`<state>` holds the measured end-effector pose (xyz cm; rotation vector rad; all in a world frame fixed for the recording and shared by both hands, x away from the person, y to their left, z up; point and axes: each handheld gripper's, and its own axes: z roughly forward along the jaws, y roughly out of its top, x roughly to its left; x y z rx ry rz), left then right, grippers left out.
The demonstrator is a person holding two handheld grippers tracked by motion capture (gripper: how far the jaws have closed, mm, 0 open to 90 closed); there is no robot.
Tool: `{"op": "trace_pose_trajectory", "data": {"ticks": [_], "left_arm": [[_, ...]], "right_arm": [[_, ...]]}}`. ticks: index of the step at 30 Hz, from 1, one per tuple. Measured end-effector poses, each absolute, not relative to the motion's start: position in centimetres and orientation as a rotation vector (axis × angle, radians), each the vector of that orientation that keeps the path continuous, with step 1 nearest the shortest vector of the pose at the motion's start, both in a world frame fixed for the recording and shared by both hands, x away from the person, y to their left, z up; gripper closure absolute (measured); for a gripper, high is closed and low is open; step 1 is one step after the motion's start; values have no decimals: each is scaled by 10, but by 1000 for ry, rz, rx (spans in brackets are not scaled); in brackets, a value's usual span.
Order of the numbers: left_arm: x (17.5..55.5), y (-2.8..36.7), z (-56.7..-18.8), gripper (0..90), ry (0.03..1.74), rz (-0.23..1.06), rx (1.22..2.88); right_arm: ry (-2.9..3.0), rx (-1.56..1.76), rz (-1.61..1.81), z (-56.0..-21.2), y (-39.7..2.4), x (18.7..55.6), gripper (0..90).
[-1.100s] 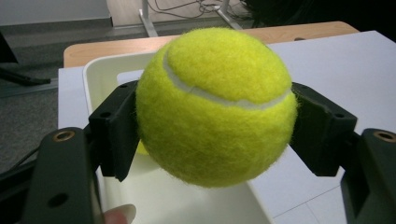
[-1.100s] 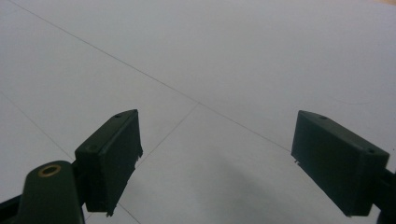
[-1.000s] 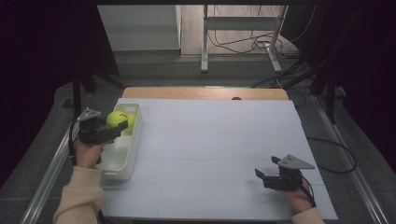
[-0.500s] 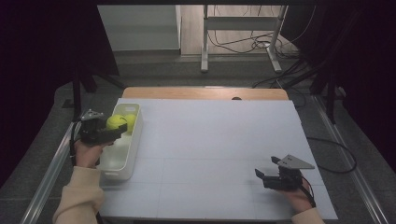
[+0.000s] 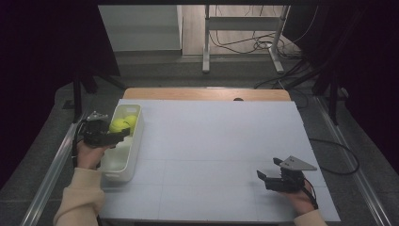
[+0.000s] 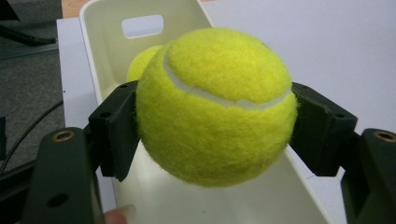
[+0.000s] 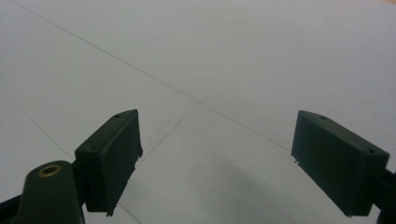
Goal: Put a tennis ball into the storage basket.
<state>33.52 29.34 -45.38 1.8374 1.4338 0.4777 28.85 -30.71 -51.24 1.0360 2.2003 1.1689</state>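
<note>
My left gripper (image 5: 119, 130) is shut on a yellow tennis ball (image 5: 118, 125), held just above a white plastic bin (image 5: 135, 143) at the table's left edge. In the left gripper view the ball (image 6: 217, 105) sits squeezed between both black pads (image 6: 116, 128), over the bin's inside (image 6: 107, 42). A second tennis ball (image 6: 141, 64) lies in the bin behind it, toward the far end (image 5: 132, 120). My right gripper (image 5: 269, 168) rests low at the near right of the table, open, with bare table between its jaws (image 7: 217, 154).
The table top (image 5: 211, 136) is a pale sheet with thin seam lines. A wooden strip (image 5: 202, 93) runs along its far edge. Beyond it are metal stand legs and cables (image 5: 244, 42) on the floor.
The left gripper and its ball have drifted slightly nearer over the bin. The right gripper has stayed in place.
</note>
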Motion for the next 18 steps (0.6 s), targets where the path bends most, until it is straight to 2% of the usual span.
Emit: {"op": "trace_pose_trajectory", "data": {"ticks": [15, 18], "left_arm": [[336, 292, -454, 253, 1435, 484, 1855], [335, 291, -453, 224, 1437, 506, 1847]], "right_arm": [[2202, 1035, 1168, -513, -307, 288, 163], [2203, 1035, 1167, -513, -307, 289, 163]]}}
